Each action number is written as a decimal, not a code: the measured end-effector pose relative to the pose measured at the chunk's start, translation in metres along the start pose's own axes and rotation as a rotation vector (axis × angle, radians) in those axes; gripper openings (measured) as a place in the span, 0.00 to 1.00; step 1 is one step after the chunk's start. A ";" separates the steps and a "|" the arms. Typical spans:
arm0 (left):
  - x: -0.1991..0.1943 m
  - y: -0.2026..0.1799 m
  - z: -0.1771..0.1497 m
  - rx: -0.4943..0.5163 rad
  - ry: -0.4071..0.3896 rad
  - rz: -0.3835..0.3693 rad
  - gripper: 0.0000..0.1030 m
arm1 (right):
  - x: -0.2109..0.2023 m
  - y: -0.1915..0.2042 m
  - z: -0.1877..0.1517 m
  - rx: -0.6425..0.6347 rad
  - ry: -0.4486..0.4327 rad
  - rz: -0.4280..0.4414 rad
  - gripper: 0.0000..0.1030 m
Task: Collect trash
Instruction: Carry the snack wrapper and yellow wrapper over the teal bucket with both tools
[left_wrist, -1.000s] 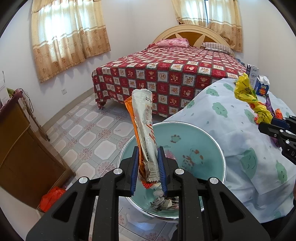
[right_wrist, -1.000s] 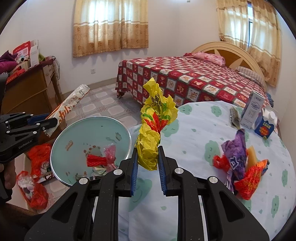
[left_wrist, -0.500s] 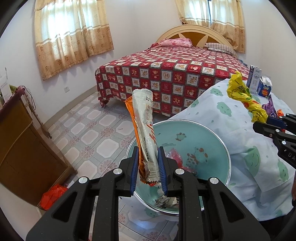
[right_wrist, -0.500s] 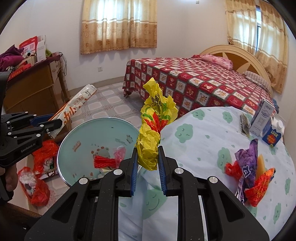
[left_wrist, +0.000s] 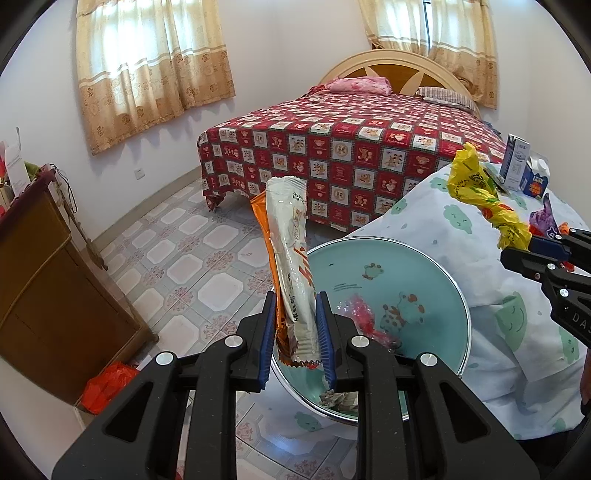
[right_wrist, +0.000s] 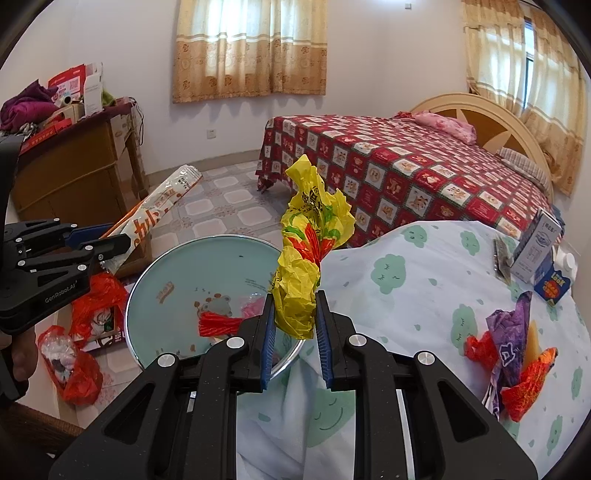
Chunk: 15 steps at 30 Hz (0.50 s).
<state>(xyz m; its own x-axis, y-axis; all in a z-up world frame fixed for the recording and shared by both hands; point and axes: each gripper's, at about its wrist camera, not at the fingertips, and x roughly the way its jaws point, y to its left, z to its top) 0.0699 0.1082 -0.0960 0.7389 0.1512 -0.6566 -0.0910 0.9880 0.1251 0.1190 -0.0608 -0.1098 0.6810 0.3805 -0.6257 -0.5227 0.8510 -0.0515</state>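
My left gripper (left_wrist: 297, 336) is shut on a long white and orange snack wrapper (left_wrist: 290, 258), held upright over the near rim of a teal basin (left_wrist: 424, 258). The basin holds red and pink wrappers (left_wrist: 364, 317). My right gripper (right_wrist: 294, 334) is shut on a crumpled yellow plastic bag (right_wrist: 308, 251), held at the edge between the basin (right_wrist: 207, 266) and the table. The left gripper (right_wrist: 107, 240) with its wrapper (right_wrist: 159, 210) shows at the left in the right wrist view. The right gripper's fingers (left_wrist: 532, 258) and the yellow bag (left_wrist: 484, 199) show at the right in the left wrist view.
The table carries a pale cloth with green clouds (right_wrist: 424, 280). On it lie purple, red and orange wrappers (right_wrist: 513, 350) and two small cartons (right_wrist: 543, 258). A wooden cabinet (left_wrist: 44, 295) stands left, with red bags (right_wrist: 81, 332) on the floor. A bed (left_wrist: 351, 147) is behind.
Both grippers have shifted slightly leftward relative to the basin and table. Each still holds its piece of trash.
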 end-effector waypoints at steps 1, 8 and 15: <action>0.000 0.000 0.000 0.000 0.000 0.000 0.21 | 0.001 0.001 0.000 -0.003 0.001 0.001 0.20; 0.000 0.003 0.000 -0.004 0.001 0.000 0.21 | 0.002 0.005 0.001 -0.009 0.000 0.006 0.20; 0.001 0.004 -0.001 0.000 0.001 -0.003 0.21 | 0.002 0.005 0.001 -0.008 0.001 0.005 0.20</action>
<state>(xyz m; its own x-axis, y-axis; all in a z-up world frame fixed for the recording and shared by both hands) 0.0698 0.1125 -0.0964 0.7388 0.1480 -0.6575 -0.0887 0.9885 0.1228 0.1182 -0.0555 -0.1101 0.6780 0.3845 -0.6264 -0.5301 0.8462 -0.0544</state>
